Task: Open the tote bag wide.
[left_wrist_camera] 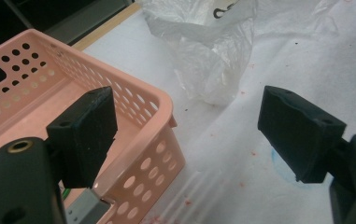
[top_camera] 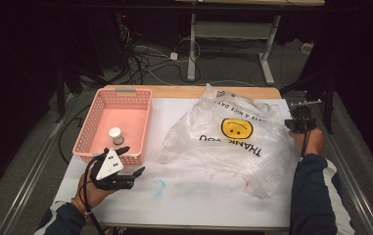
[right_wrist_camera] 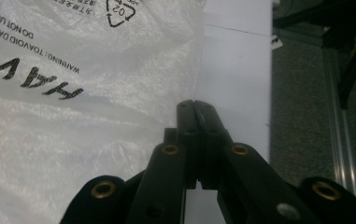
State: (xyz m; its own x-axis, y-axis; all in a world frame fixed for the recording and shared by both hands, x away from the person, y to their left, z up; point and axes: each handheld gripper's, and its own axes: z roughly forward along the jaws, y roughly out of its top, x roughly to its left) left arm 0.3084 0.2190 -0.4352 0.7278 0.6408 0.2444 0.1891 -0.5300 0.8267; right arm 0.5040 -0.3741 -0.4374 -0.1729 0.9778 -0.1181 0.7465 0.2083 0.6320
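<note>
- tongs first: my left gripper (top_camera: 125,161) hangs with its jaws spread wide and nothing between them, just off the near corner of the pink basket (top_camera: 142,128); my right gripper (right_wrist_camera: 196,105) has its jaws pressed flat together at the right edge of the plastic bag (top_camera: 233,134).
- whether a fold of film is pinched in the right jaws i cannot tell; in the right gripper view the bag's edge runs right up against their left side, so it may be caught or only touching.
- in the left gripper view the basket's corner (left_wrist_camera: 164,109) sits between the two pads, nearer the left-hand one, and a crumpled flap of the bag (left_wrist_camera: 213,60) lies ahead of them, apart from both.
- a small white jar (top_camera: 116,135) stands upright inside the basket, ahead of the left gripper and beyond the near wall.
- i judge the step in hand to be getting the bag open, so that the jar can go in.
- to do it well i want the right jaws biting one layer of film only, close to the rim, then lifting slowly so the layers part.
- the left gripper should travel ahead and to its right toward that loose flap, staying clear of the basket wall.
- thin film slips and clings; a shallow bite will likely pull free.
</note>
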